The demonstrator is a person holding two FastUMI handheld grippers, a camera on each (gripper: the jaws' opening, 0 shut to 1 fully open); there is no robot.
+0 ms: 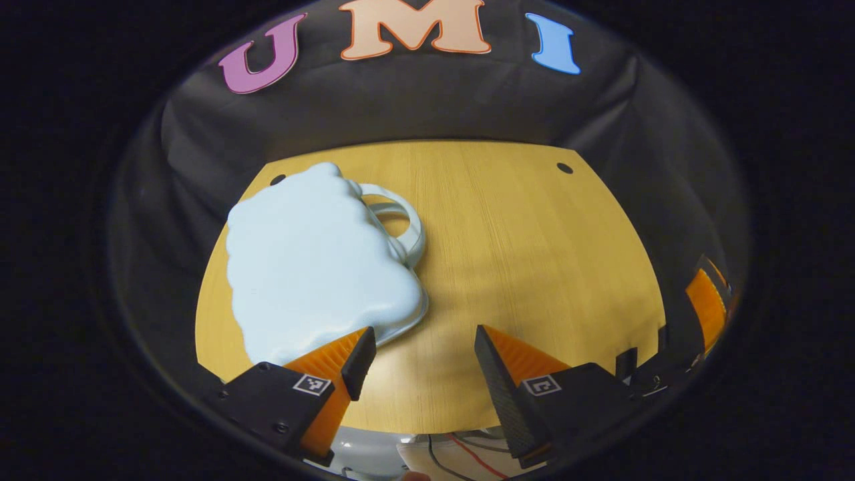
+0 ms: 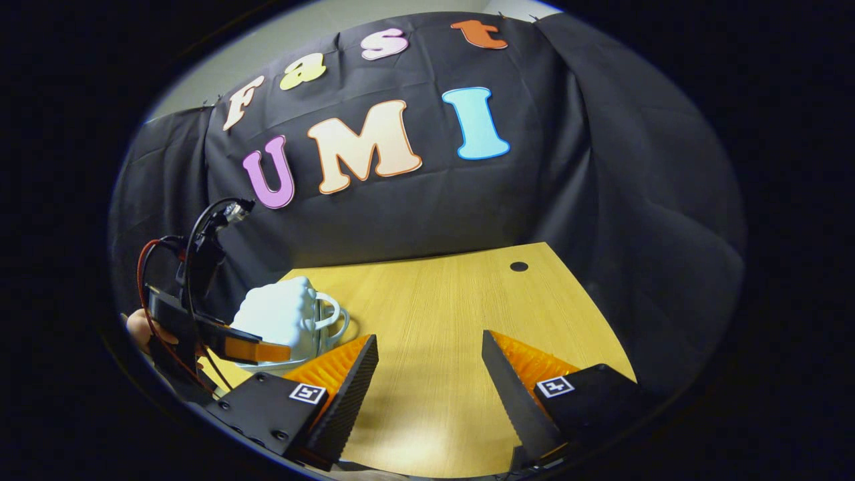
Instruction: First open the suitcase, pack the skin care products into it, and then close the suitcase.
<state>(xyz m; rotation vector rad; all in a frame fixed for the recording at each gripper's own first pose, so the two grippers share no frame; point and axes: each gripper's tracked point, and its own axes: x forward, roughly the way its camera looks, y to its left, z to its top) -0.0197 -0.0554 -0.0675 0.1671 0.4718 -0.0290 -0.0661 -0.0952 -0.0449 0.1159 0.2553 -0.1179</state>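
A pale blue, cloud-shaped suitcase (image 1: 314, 260) lies shut on the wooden table (image 1: 534, 267), its white handle (image 1: 401, 224) pointing right. My left gripper (image 1: 422, 357) hovers open just in front of its near right corner, with nothing between the fingers. In the right gripper view the same suitcase (image 2: 280, 314) sits at the left of the table (image 2: 454, 321), and my right gripper (image 2: 427, 374) is open above the bare table to its right. The left gripper (image 2: 260, 351) and the hand holding it show at the far left of that view, in front of the suitcase.
Black cloth walls close in the table on the back and both sides. Two small round holes (image 1: 564, 168) mark the table's far corners. The right gripper's finger (image 1: 705, 307) shows at the far right of the left gripper view. Cables (image 1: 467, 447) lie below the table's front edge.
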